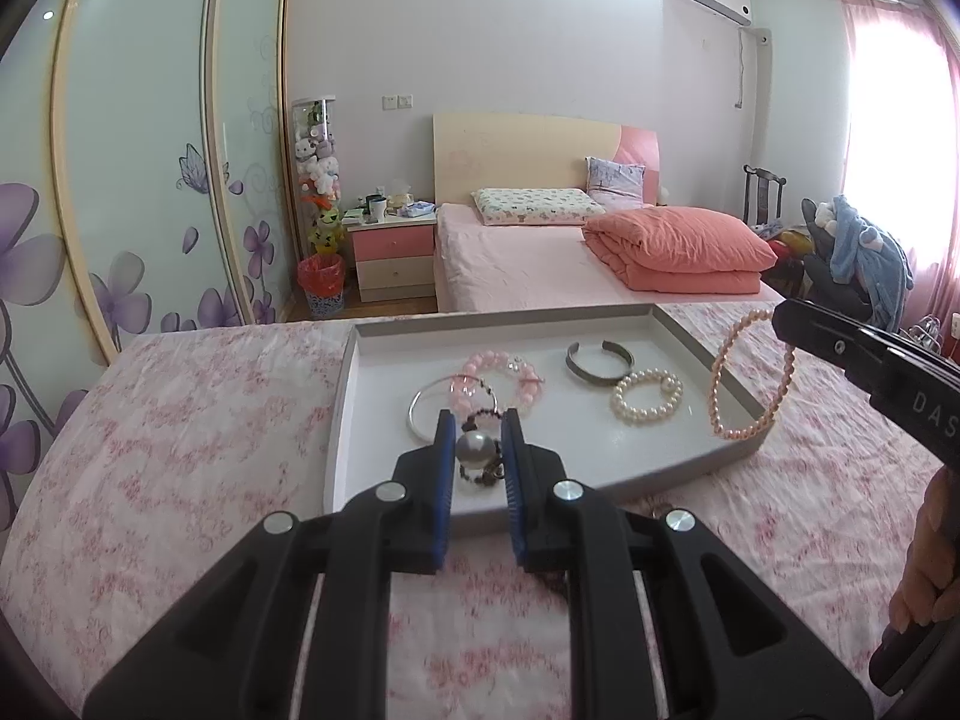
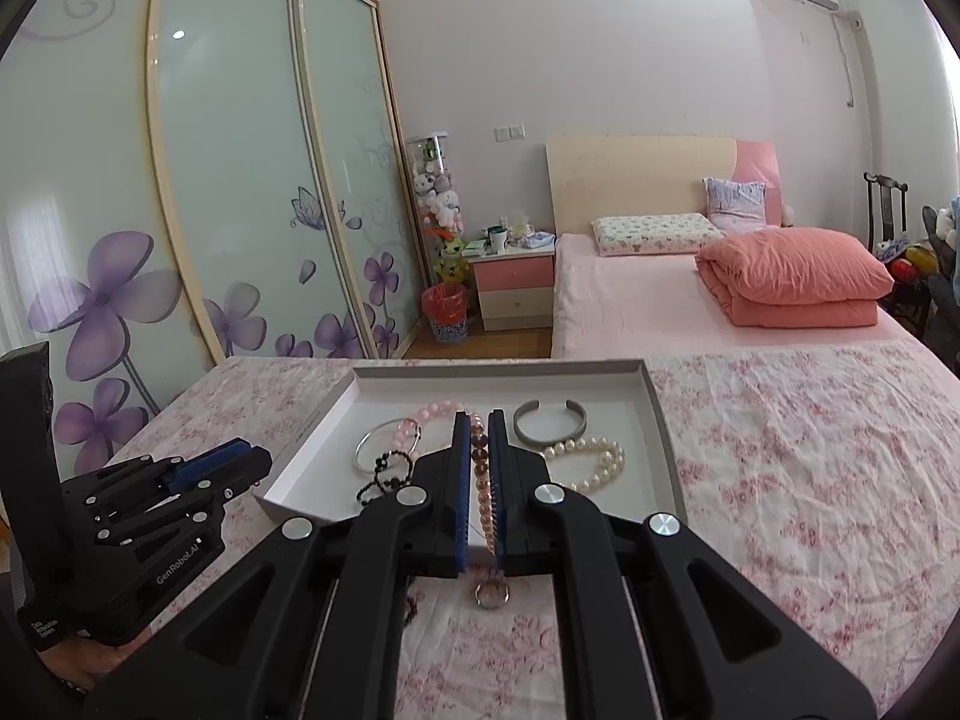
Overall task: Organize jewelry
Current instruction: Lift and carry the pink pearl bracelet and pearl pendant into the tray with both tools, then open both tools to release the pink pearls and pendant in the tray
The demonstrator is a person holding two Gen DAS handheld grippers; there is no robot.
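The left gripper (image 1: 477, 450) holds its fingers narrow around a large grey pearl (image 1: 473, 449) that belongs to a dark beaded bracelet (image 1: 480, 468); the pearl sits clamped between the blue pads, above the near part of the shallow white tray (image 1: 348, 408). The right gripper (image 2: 478, 468) has its fingers closed tight on a pink pearl strand (image 2: 483, 492), which hangs down from the grip as a long loop over the tray's right rim in the left wrist view. The tray rests on a counter covered with a pink floral cloth (image 1: 180, 450). Inside it lie a thin silver bangle (image 1: 420, 414), a pale pink bead bracelet (image 1: 504, 372), a grey metal cuff (image 1: 600, 360) and, just beside the cuff, a white pearl bracelet (image 1: 647, 396). A small ring (image 2: 492, 593) lies on the cloth, just in front of the tray's near edge.
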